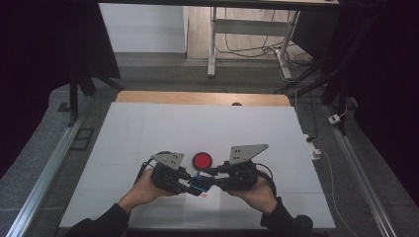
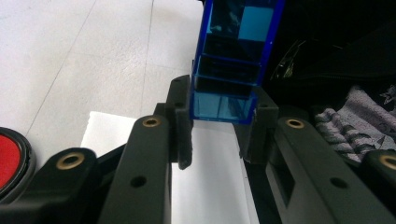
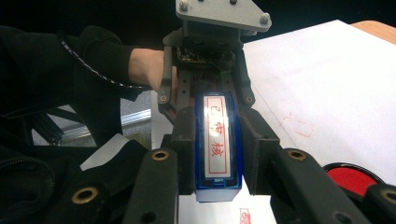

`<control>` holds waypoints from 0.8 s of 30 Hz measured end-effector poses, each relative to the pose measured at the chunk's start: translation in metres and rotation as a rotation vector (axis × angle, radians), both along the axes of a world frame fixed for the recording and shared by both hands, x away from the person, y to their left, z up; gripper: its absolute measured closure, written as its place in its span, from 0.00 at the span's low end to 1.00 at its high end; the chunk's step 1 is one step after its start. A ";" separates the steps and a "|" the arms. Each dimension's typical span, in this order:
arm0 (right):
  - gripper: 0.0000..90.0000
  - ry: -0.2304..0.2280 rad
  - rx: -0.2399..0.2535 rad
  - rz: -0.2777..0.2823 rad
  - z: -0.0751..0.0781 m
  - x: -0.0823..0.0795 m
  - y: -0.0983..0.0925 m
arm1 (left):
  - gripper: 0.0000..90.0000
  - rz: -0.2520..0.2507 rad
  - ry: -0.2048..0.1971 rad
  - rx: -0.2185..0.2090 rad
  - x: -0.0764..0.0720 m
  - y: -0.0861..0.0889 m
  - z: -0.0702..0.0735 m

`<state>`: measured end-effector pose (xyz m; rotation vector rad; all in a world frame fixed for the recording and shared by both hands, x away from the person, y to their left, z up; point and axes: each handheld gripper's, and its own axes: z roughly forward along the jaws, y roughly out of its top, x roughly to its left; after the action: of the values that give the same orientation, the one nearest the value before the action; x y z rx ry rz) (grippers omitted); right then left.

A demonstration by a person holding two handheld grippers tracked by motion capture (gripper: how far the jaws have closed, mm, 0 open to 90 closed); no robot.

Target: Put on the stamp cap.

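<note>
Held between two hand-held grippers above a white sheet (image 1: 148, 128) on the table: a blue translucent stamp (image 1: 200, 182), near the sheet's front edge and just in front of a round red ink pad (image 1: 202, 160). Left gripper (image 1: 190, 182) clamped on one end of the stamp, its black pads pressing both sides of the blue block (image 2: 224, 88) in the left gripper view. Right gripper (image 1: 213, 181) clamped on the other end, jaws tight against the sides of the stamp's white face with red characters (image 3: 217, 137) in the right gripper view, with the left gripper (image 3: 205, 88) gripping the far end beyond it. Both grippers pointing at each other, nearly tip to tip, with the stamp bridging them. Red stamped mark (image 1: 204, 195) on the sheet just below the stamp, another faint red mark (image 3: 299, 126) farther out on the paper. Wide bare paper to the left, right and far side of the hands; only a narrow strip between the hands and the front edge. Wooden table edge (image 1: 148, 96) showing beyond the sheet's far border; a metal rail (image 1: 49, 168) running along the floor at the left, well clear of the paper. Ink pad close beside the gripper tips, apart from them.
</note>
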<state>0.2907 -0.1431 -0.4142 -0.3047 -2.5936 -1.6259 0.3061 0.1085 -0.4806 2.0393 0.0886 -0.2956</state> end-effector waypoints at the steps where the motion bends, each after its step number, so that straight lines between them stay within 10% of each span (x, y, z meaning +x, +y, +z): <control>1: 0.77 0.001 0.000 0.002 0.000 0.000 0.000 | 0.76 -0.001 -0.002 -0.002 0.000 0.000 0.000; 24: 0.77 0.014 0.071 0.008 0.000 0.000 -0.002 | 0.77 -0.007 -0.009 -0.093 -0.001 0.005 0.005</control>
<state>0.2903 -0.1448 -0.4141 -0.2994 -2.5165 -1.7028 0.3049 0.1136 -0.4754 1.9492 0.0616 -0.2895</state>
